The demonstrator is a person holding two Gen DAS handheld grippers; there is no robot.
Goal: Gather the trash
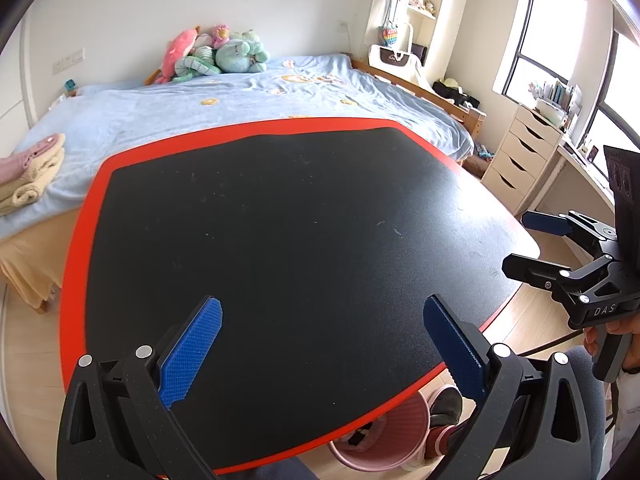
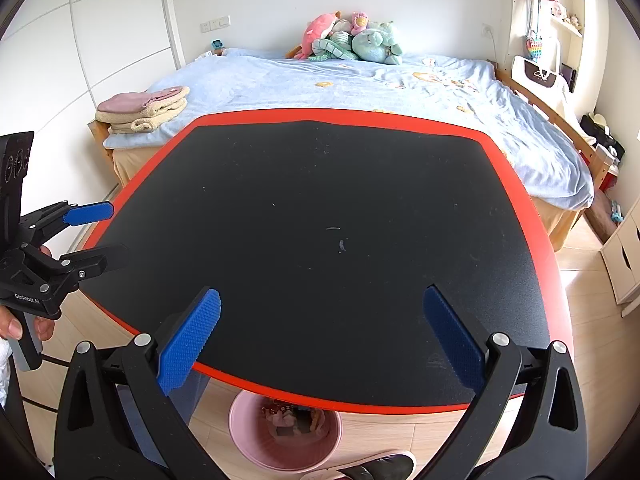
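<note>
Trash [image 2: 286,420] fills pink bin [image 2: 244,440] under table; left tool [image 1: 322,344] and right tool [image 2: 320,340] both apart.

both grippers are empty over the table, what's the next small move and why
Probably none beyond pulling both back: the black table shows only faint specks, nothing large enough to pinch. The pink bin under its near edge already holds scraps. The left gripper and right gripper both hover with jaws wide apart, holding nothing. So the collecting looks finished, though the frames cannot show the floor behind.
</note>
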